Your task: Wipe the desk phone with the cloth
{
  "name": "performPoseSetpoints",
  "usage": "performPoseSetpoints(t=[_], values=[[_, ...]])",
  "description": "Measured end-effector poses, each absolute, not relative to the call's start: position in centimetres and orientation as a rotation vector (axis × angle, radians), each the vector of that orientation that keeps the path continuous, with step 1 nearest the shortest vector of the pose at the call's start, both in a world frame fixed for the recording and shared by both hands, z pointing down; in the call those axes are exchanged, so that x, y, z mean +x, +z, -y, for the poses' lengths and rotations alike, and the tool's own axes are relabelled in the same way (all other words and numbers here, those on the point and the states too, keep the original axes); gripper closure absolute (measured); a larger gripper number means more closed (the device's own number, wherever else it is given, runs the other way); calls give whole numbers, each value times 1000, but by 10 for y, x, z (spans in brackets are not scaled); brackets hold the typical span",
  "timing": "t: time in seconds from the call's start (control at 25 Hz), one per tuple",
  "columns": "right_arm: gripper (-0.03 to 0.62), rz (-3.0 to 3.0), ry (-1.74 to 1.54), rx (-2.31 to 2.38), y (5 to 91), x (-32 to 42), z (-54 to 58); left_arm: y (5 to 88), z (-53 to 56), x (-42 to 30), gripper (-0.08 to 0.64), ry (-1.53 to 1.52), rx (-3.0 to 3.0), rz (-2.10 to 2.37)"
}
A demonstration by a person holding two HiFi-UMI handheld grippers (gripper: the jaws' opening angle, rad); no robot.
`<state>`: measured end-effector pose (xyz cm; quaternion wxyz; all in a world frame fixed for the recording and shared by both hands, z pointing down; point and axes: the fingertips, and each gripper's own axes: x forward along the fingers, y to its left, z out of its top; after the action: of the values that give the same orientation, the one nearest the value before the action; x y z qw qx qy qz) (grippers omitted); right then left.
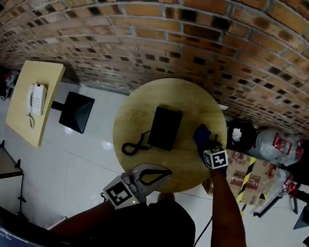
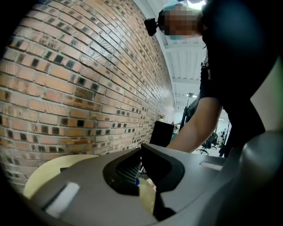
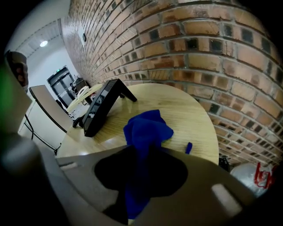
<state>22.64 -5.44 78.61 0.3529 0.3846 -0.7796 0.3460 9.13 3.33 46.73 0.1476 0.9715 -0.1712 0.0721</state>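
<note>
A black desk phone [image 1: 165,129] sits in the middle of the round wooden table [image 1: 147,98]; the right gripper view shows it from the side [image 3: 101,106], propped on its stand. Its black cord [image 1: 133,146] curls off to the left. The blue cloth [image 1: 201,135] lies bunched to the right of the phone. My right gripper [image 1: 208,146] is at the cloth, and a fold of the cloth [image 3: 148,128] runs up between its jaws [image 3: 141,165], pinched there. My left gripper [image 1: 165,174] hovers over the table's near edge, jaws together and empty [image 2: 143,154].
A brick wall [image 1: 169,29] stands just behind the table. A square table [image 1: 33,101] with a white phone [image 1: 36,98] and a black chair [image 1: 76,112] are on the left. Water bottles and boxes [image 1: 273,147] crowd the floor on the right. A small blue scrap [image 3: 189,148] lies on the tabletop.
</note>
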Motion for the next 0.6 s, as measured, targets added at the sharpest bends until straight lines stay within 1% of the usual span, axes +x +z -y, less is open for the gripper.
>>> performPoseSetpoints(t=[0.2, 0.44, 0.6], values=[[503, 2139, 801, 980, 747, 191, 80, 463, -33, 72, 568, 193, 2790, 540], [503, 2311, 609, 912, 682, 122, 133, 453, -30, 46, 568, 159, 2777, 630], [503, 2319, 469, 817, 671, 83, 154, 448, -28, 27, 568, 139, 2779, 697]])
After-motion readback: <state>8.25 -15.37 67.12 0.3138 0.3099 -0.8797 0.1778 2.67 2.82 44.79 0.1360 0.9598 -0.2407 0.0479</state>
